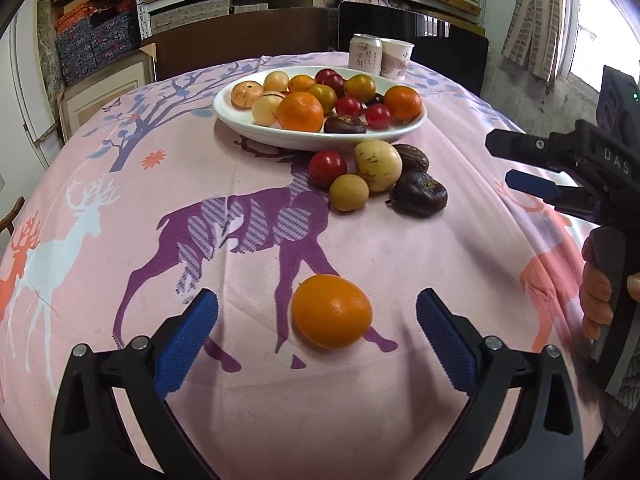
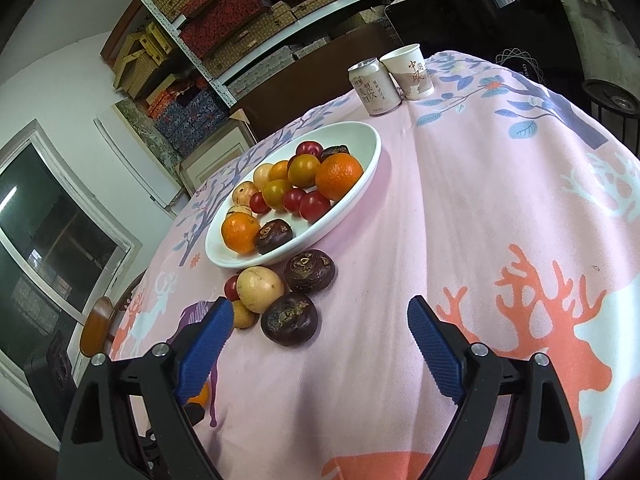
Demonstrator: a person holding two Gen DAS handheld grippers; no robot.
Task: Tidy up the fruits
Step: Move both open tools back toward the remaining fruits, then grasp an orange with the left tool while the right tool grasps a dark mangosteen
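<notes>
A loose orange (image 1: 331, 311) lies on the pink tablecloth just ahead of my left gripper (image 1: 318, 322), which is open and empty, its blue pads either side of the fruit without touching. A white oval plate (image 1: 256, 128) holds several oranges, red and yellow tomatoes and pale fruits. In front of it lie a red tomato (image 1: 327, 168), a pale fruit (image 1: 377, 165), a small tan fruit (image 1: 349, 193) and two dark fruits (image 1: 419, 197). My right gripper (image 2: 320, 320) is open and empty, near a dark fruit (image 2: 289, 319). The right gripper also shows in the left wrist view (image 1: 520, 168).
A drink can (image 1: 365, 53) and a paper cup (image 1: 396, 59) stand behind the plate (image 2: 352, 208). Shelves of boxes fill the wall beyond the table. A wooden chair back (image 2: 95, 330) sits at the table's left edge.
</notes>
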